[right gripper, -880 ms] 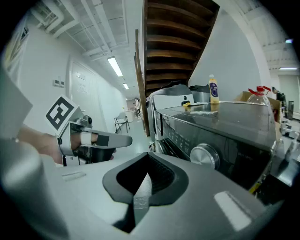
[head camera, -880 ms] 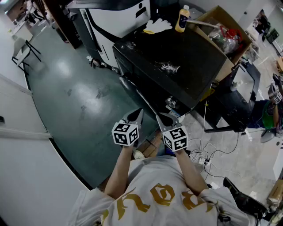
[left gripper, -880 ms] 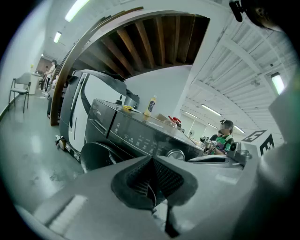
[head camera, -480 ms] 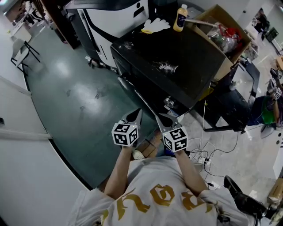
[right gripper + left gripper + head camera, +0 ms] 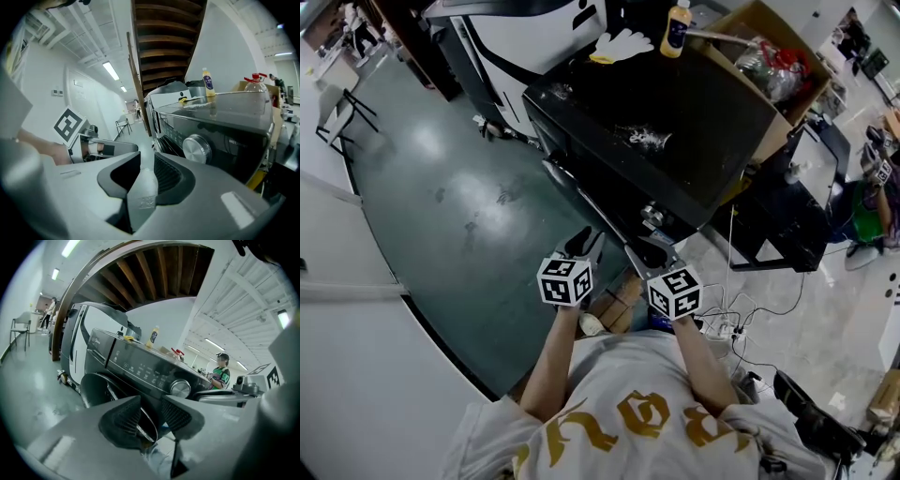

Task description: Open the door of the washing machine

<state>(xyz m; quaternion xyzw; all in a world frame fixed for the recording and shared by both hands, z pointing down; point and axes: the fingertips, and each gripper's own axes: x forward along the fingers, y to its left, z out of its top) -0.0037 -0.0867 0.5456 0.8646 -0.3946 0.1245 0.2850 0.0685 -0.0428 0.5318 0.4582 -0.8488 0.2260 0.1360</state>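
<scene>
The black washing machine [image 5: 675, 122] stands ahead of me, its front facing down-left in the head view. Its round door [image 5: 101, 385] is closed, below the control panel and the silver knob [image 5: 180, 388]. My left gripper [image 5: 581, 246] hovers just in front of the door's lower edge, open and holding nothing; in its own view the left gripper [image 5: 151, 416] frames the door rim. My right gripper [image 5: 654, 253] is beside it, near the knob [image 5: 195, 148], also open and holding nothing, as the right gripper view shows [image 5: 146, 171]. Neither touches the machine.
On the machine's top sit a yellow bottle [image 5: 679, 26], white gloves [image 5: 623, 44] and a cardboard box [image 5: 769, 56] of bottles. A white-and-black machine [image 5: 525, 37] stands behind it. Cables and a power strip [image 5: 722, 328] lie on the floor at right. A person [image 5: 872, 216] stands far right.
The machine has shifted slightly up and left in the head view, as I have edged closer. Both grippers keep their pose and stay open.
</scene>
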